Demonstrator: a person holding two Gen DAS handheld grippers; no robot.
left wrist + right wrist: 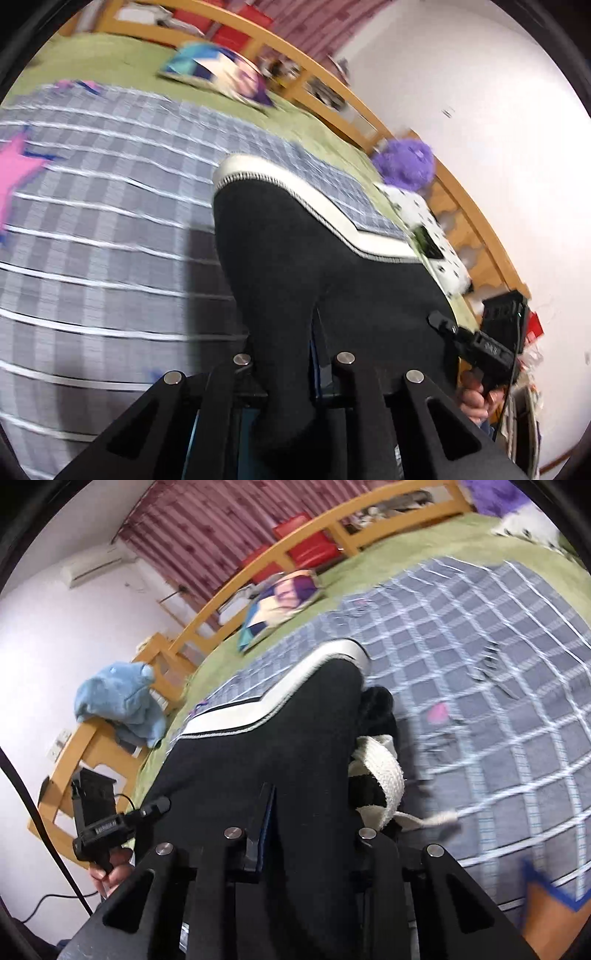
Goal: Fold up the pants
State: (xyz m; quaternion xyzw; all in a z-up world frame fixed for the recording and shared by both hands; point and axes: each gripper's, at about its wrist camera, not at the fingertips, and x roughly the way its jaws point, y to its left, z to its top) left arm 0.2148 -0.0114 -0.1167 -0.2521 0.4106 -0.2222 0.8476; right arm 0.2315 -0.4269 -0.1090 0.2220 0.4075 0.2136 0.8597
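The pants (295, 243) are black with a white side stripe (325, 206). They hang lifted above the grey checked blanket (110, 206). My left gripper (291, 354) is shut on the pants' black fabric, which covers its fingers. My right gripper (306, 812) is shut on the pants (266, 738) too, next to a white drawstring (380, 771) that dangles on the right. Each view shows the other gripper beyond the cloth: the right gripper (443, 325) and the left gripper (159, 805).
The blanket lies on a green bed (406, 542) with a wooden rail (229, 590). A colourful pillow (221, 74), a purple plush (402, 162), a white spotted plush (432, 229) and a blue plush (118, 705) lie around the edges.
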